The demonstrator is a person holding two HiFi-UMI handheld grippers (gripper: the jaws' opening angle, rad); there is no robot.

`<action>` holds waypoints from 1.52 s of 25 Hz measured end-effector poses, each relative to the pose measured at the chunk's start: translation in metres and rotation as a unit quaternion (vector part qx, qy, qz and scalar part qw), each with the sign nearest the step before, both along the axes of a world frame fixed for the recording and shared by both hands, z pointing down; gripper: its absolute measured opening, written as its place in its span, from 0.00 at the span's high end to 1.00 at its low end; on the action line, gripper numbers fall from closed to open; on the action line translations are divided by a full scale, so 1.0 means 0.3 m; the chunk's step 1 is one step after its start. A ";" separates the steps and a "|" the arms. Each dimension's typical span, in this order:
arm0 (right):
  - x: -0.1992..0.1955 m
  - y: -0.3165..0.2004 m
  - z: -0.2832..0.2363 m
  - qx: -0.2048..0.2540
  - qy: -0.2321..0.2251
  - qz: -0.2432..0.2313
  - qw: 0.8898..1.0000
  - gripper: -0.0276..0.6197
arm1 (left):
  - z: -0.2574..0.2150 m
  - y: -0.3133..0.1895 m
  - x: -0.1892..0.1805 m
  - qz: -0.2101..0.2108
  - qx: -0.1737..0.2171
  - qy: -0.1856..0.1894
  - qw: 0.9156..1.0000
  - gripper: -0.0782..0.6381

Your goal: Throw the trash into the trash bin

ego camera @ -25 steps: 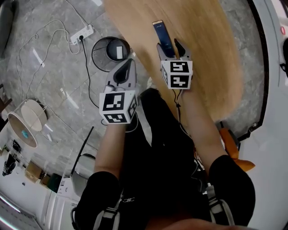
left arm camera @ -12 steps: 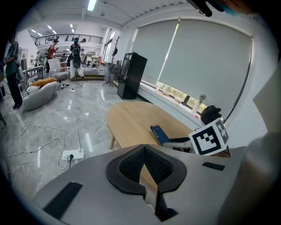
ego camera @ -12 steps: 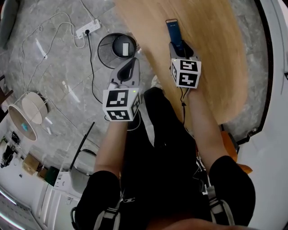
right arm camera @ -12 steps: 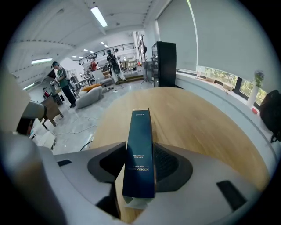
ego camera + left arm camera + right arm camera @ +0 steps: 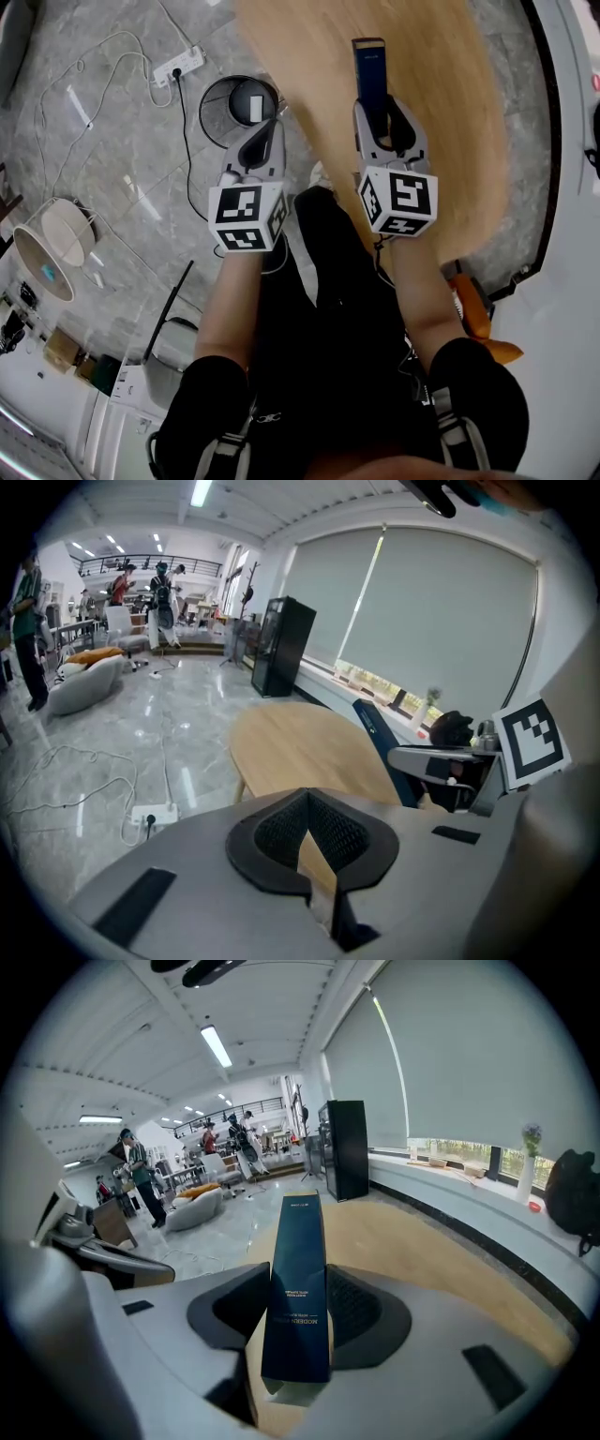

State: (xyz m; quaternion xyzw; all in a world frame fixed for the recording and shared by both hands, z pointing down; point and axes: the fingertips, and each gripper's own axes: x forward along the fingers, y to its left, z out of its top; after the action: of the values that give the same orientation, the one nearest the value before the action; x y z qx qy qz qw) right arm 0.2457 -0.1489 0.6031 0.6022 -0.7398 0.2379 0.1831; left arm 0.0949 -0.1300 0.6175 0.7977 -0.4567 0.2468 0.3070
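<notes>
Two tools sit mid-frame. The left tool (image 5: 267, 131) is pinched together, empty. The right tool (image 5: 380, 111), jaws just closing, clamps one dark blue box (image 5: 369, 64) over the wooden tabletop (image 5: 450, 141). One mesh trash bin (image 5: 217, 117) stands on open floor (image 5: 112, 141), upper left, beside the tabletop's edge.

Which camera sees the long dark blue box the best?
The right gripper view: the blue box fills the middle, close up, clamped between the jaws. The head view shows it from above, smaller. The left gripper view catches only a slanted strip.
</notes>
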 end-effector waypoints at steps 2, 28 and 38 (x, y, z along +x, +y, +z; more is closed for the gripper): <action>-0.015 0.004 -0.022 0.002 -0.002 -0.005 1.000 0.66 | 0.001 -0.010 -0.004 0.000 0.001 0.003 1.000 0.87; -0.897 0.094 0.338 -0.133 -0.031 -0.119 0.984 0.66 | 0.139 0.036 -0.735 -0.066 -0.028 0.002 0.997 0.87; -1.086 0.171 0.842 -0.270 0.059 -0.142 0.951 0.66 | 0.315 0.137 -0.980 -0.070 -0.064 0.002 0.995 0.87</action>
State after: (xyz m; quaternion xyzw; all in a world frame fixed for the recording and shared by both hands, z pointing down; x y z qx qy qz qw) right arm -0.0799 -0.0977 0.8556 0.4317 -0.7139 0.3639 0.4141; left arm -0.1991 -0.0890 0.7119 0.7428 -0.4942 0.2519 0.3749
